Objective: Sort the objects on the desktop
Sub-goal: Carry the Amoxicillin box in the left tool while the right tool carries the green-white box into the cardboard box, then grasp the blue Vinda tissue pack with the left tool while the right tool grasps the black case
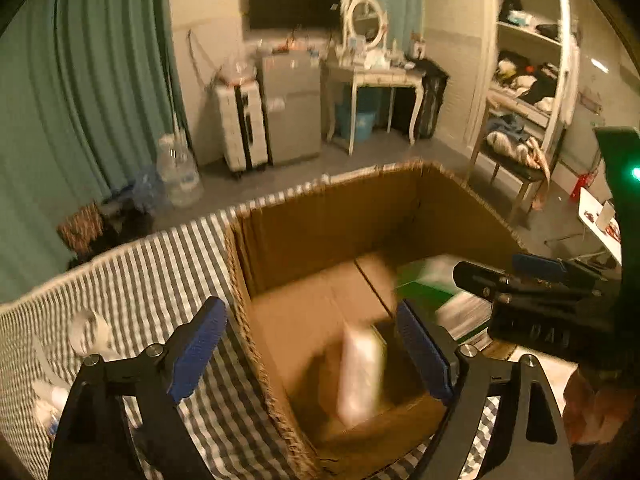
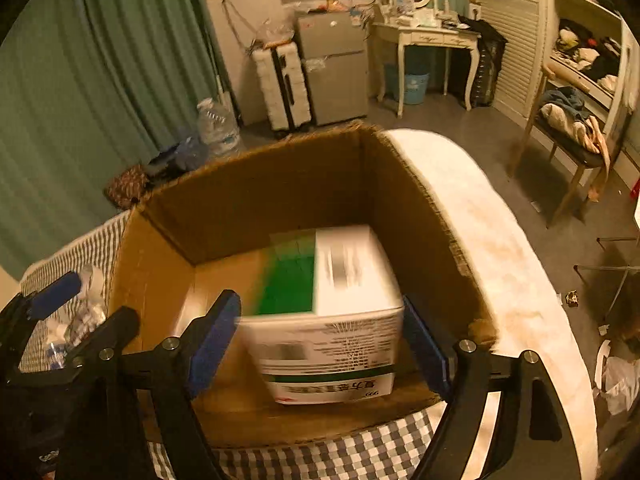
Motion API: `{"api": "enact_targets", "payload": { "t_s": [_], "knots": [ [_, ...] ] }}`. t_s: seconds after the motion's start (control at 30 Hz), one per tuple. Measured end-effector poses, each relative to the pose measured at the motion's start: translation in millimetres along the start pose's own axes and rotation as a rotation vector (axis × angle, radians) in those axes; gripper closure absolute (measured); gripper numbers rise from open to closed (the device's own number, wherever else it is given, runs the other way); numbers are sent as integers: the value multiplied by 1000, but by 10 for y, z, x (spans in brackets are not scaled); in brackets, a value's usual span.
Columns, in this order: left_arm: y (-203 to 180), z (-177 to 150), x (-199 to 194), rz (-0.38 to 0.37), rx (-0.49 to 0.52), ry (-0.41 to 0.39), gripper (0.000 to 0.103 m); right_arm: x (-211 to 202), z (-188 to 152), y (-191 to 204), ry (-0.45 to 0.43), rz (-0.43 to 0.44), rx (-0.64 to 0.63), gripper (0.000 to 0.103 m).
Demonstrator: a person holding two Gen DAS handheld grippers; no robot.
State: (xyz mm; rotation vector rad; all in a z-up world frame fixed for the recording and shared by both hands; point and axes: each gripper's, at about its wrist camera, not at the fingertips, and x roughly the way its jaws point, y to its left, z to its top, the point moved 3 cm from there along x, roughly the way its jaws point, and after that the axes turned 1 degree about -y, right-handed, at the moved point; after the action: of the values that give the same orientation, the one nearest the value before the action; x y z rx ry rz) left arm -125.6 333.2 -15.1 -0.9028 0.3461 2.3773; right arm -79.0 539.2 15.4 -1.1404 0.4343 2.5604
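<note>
The left gripper (image 1: 312,350) stands spread over the cardboard box (image 1: 332,216), a blurred white packet (image 1: 360,372) below its fingers, untouched; the right gripper (image 2: 320,344) is spread around a green-and-white carton (image 2: 328,304), contact unclear; the box sits on a checked cloth (image 1: 160,280).

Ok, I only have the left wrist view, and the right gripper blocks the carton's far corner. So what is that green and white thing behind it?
Observer: A green and white medicine box with black print, inside the walls of the cardboard carton.
Operator: Is the right gripper on it?
Observer: The box sits between the pads of the right gripper; I cannot tell whether they press on it.
Operator: What lies beyond the carton's right wall?
Observer: A white marbled surface, bare, with no cloth on it.
</note>
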Motion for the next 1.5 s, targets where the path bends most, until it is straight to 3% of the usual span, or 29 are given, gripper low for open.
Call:
{"api": "enact_targets", "payload": {
  "t_s": [0.13,0.27,0.53,0.73,0.9,1.1,1.3,1.4,1.5],
  "knots": [
    [145,36,-245,44,38,-37,8,-221,11,20,-43,20,39,22],
    [522,51,-596,120,-36,-59,5,-483,82,230,-89,36,-1,22],
    [1380,-379,-1390,277,-191,-77,4,-1143,-133,1177,-170,173,-133,22],
    [1950,-823,-1810,367,-280,-78,2,-1258,-442,1841,-166,277,-201,20],
    [2338,-1290,-1797,409,-358,-40,1,-1029,-824,2358,-148,331,-265,20],
    [2579,-1975,-1504,420,-423,26,1,-521,-1330,2682,-70,341,-337,20],
    [2537,-2519,-1079,354,-493,105,1,93,-1680,2749,26,314,-379,20],
    [2470,-2643,-946,350,-523,144,1,344,-1749,2770,74,300,-377,20],
    [2253,-2679,-865,264,-511,128,1,547,-1745,2790,113,299,-372,20]
  ]
}}
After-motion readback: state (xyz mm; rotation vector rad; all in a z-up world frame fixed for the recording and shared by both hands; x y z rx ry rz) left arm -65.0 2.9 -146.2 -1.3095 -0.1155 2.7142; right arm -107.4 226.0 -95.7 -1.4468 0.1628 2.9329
